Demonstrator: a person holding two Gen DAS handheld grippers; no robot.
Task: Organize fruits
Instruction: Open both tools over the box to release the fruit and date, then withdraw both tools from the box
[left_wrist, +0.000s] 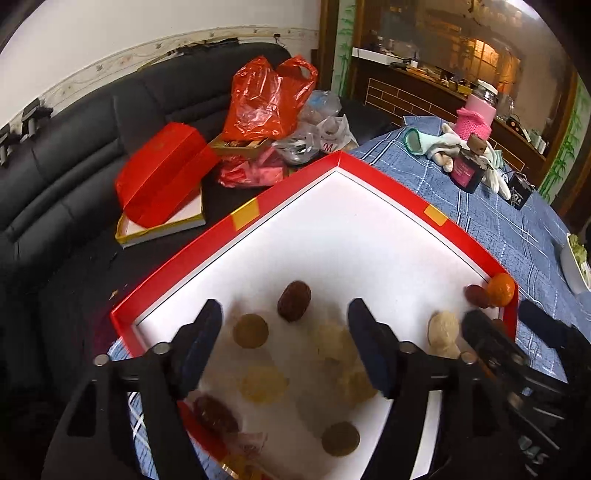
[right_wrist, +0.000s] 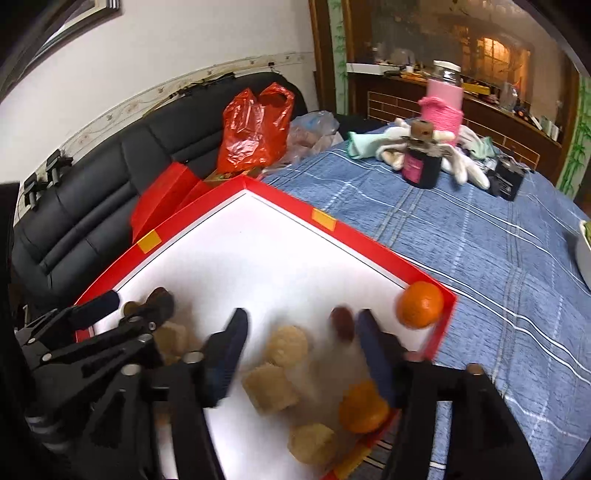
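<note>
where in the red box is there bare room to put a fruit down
The far half of the red box is bare white, bordered by the two red walls meeting at the far corner. The near end is crowded with dates, pale pieces and the orange in the right corner.

My right hand-held gripper (right_wrist: 301, 354) hides part of an orange (right_wrist: 364, 408) (blurred anyway); the pale fruits (left_wrist: 334, 341) beside my left one smear, and the tray's (left_wrist: 207, 236) near corner is cut off.
</note>
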